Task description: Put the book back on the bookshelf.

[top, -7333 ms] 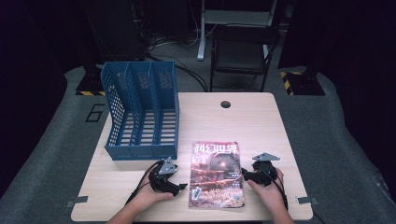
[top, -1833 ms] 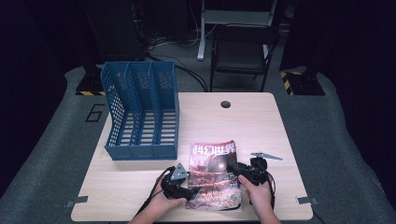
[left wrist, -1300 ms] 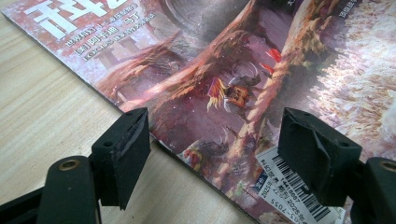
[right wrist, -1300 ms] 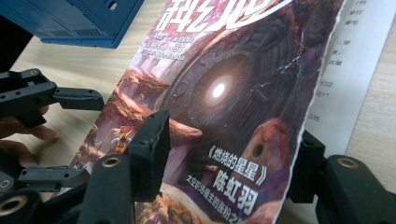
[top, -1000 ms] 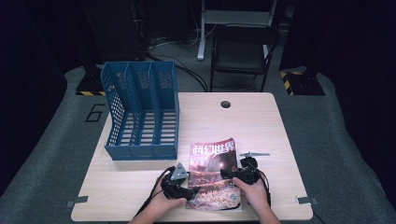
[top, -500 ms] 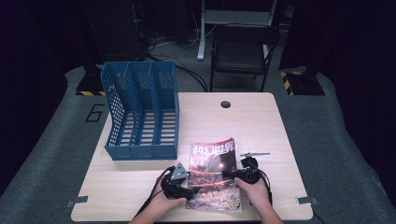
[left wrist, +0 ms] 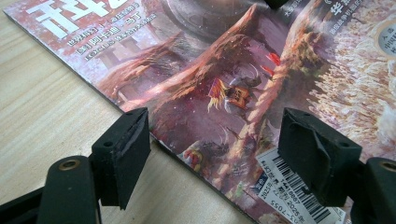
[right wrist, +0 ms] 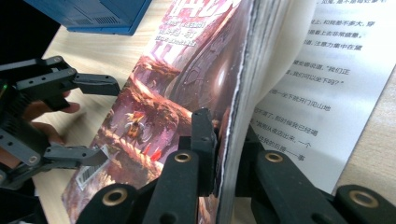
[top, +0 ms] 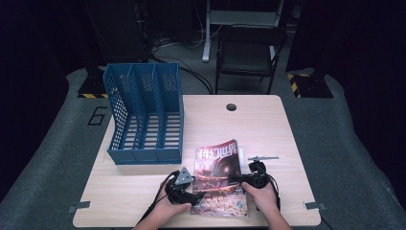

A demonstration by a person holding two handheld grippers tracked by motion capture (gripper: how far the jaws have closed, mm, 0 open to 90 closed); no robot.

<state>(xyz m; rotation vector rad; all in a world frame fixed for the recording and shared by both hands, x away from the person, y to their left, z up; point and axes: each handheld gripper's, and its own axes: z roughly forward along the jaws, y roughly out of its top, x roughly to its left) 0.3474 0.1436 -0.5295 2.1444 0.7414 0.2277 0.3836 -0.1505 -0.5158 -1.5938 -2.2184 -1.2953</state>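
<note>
Behind magazine (top: 219,175): blue file rack (top: 145,115) slots bare | right claw (right wrist: 224,140) clamps magazine | left claw (left wrist: 215,149) wide

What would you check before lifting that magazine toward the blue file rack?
1. Right tool clamped on the magazine: ok, its jaws have just been closing and now pinch a thick stack of pages at the open edge.
2. All pages caught: not ok, at least one printed page lies loose on the table.
3. Left tool clear of the cover: ok, jaws open, straddling the spine edge without pressing.
4. File rack free: cannot tell fully; the slots look empty in the high view.
5. Path to the rack clear: ok.
</note>
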